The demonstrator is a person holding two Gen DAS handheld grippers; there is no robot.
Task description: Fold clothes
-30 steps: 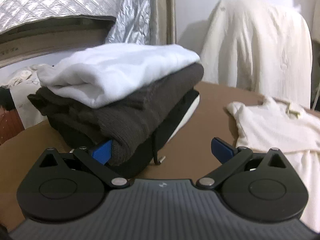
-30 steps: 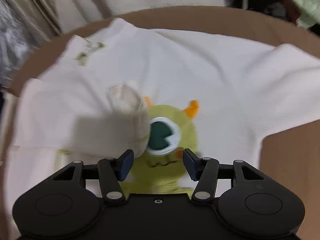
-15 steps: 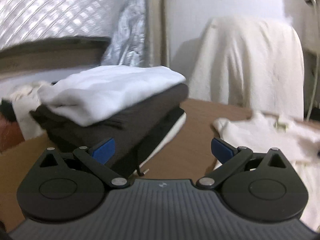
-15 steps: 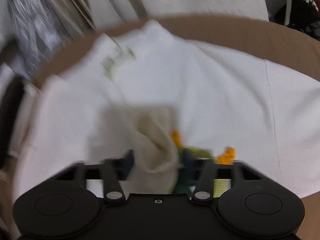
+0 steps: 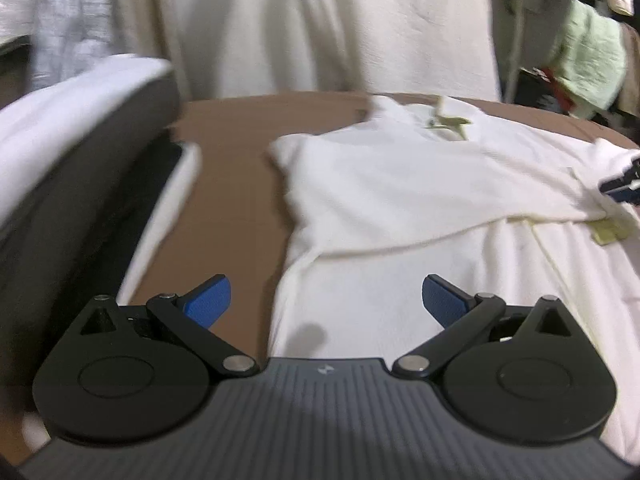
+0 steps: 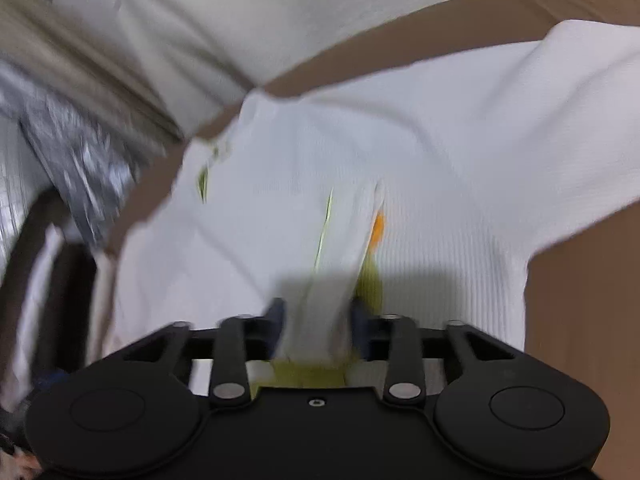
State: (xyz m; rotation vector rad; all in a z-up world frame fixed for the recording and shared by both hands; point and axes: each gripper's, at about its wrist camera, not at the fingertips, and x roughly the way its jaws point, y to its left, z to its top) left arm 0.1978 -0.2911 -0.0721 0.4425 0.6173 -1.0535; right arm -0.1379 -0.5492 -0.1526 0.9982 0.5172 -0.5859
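Folded stack (image 5: pixel 72 152) at left on brown worktop (image 5: pixel 236 168), left gripper (image 5: pixel 326 300) jaws wide and empty over white shirt (image 5: pixel 400 184) edge, right gripper (image 6: pixel 318 320) jaws opening, shirt fold between them, grip not discernible through blur

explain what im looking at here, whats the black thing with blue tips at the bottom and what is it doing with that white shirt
Each picture comes from a camera mounted on a hand-held tool with two fingers; a person carries one in each hand. The left tool is wide open over the edge of a cream shirt spread on a brown table, holding nothing. A stack of folded clothes sits to its left. The right tool has a fold of the same shirt between its fingers, and its jaws are opening, so it seems to be letting go. The picture is blurred.
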